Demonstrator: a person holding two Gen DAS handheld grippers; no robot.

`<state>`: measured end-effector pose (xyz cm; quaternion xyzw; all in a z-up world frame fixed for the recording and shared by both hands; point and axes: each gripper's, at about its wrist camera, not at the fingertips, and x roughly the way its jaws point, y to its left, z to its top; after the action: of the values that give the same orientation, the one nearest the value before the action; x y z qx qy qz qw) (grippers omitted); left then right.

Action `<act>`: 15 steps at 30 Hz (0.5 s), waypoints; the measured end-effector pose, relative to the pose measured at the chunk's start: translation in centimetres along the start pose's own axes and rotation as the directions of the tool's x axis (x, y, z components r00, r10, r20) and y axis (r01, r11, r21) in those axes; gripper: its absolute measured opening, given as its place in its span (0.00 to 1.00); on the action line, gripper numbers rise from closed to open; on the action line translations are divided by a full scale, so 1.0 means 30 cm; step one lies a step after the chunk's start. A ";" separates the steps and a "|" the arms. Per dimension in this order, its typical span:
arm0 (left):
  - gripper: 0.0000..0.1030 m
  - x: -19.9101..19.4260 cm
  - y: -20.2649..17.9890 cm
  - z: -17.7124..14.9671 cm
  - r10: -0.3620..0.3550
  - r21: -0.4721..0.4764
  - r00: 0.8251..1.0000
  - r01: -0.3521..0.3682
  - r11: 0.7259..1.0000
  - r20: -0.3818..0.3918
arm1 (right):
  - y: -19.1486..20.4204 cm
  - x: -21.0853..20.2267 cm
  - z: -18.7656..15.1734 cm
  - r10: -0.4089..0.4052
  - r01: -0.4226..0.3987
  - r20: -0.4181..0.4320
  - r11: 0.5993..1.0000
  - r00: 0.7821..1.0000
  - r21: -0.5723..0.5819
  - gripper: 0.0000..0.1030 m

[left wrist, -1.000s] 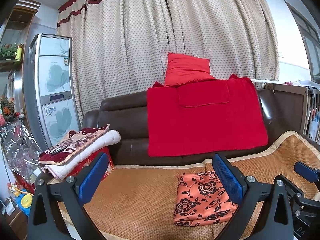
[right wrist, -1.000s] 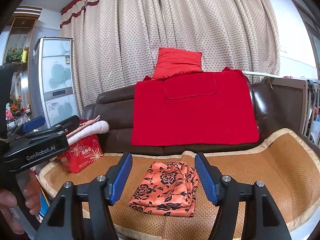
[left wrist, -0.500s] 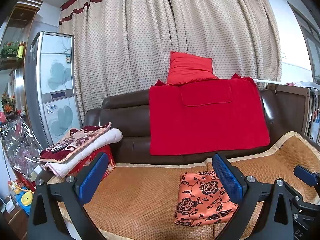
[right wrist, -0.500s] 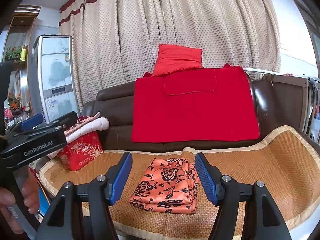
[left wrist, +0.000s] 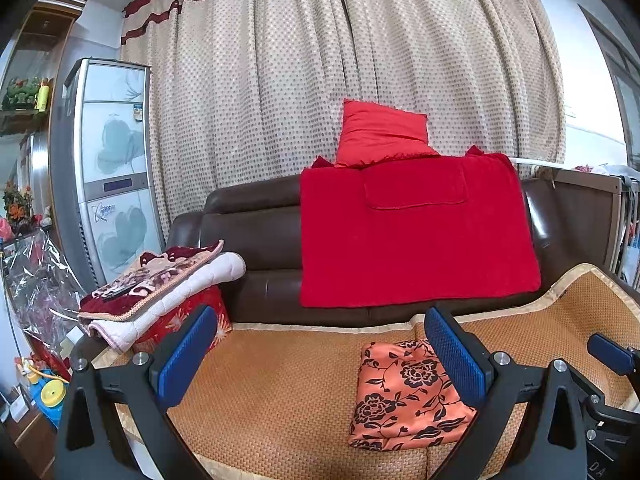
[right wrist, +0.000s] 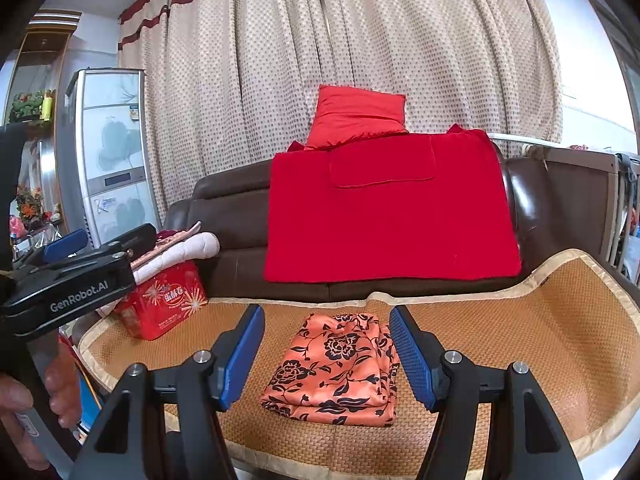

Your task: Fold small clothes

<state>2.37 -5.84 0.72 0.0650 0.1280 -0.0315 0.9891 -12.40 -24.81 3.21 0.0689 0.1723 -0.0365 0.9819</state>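
Observation:
A folded orange cloth with black flowers [left wrist: 404, 396] [right wrist: 338, 374] lies on the woven mat [left wrist: 280, 384] [right wrist: 540, 344] that covers the sofa seat. My left gripper [left wrist: 320, 354] hovers open over the mat, the cloth lying beyond its right finger, nothing between the blue pads. My right gripper [right wrist: 326, 350] is open too, held back from the cloth, which shows in the gap between its fingers without being touched. The left gripper's body [right wrist: 68, 280] appears at the left edge of the right wrist view, held by a hand [right wrist: 24, 408].
A red blanket [left wrist: 416, 232] hangs over the brown sofa back, a red pillow [left wrist: 380, 134] on top. Folded blankets [left wrist: 160, 284] rest on a red box [right wrist: 164, 304] at the sofa's left end. A tall cabinet [left wrist: 108, 168] and curtains stand behind.
Both views shifted slightly; the cloth and both grippers' jaws look the same as before.

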 end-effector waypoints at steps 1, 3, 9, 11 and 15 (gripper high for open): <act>1.00 0.002 0.002 -0.002 0.000 -0.001 1.000 0.000 1.000 -0.002 | 0.000 0.002 -0.002 -0.002 0.002 -0.002 1.000 1.000 0.002 0.66; 1.00 0.007 0.002 -0.007 0.002 -0.003 1.000 -0.002 1.000 -0.007 | -0.003 0.009 -0.004 -0.005 0.005 -0.007 1.000 1.000 0.007 0.66; 1.00 0.026 0.014 -0.018 0.004 -0.011 1.000 -0.004 1.000 -0.023 | -0.003 0.015 -0.001 -0.029 0.029 -0.014 0.999 0.999 0.025 0.66; 1.00 0.033 0.021 -0.020 0.007 -0.019 1.000 -0.008 1.000 -0.026 | 0.002 0.015 0.004 -0.046 0.046 -0.010 0.999 0.999 0.025 0.66; 1.00 0.049 0.042 -0.017 0.009 -0.028 0.999 -0.010 1.000 -0.034 | 0.012 0.009 0.024 -0.103 0.103 0.009 0.994 0.995 0.040 0.66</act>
<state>3.75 -4.59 0.01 0.0523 0.1446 -0.0237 0.9878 -11.88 -24.57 3.83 0.0791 0.1696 -0.0907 0.9781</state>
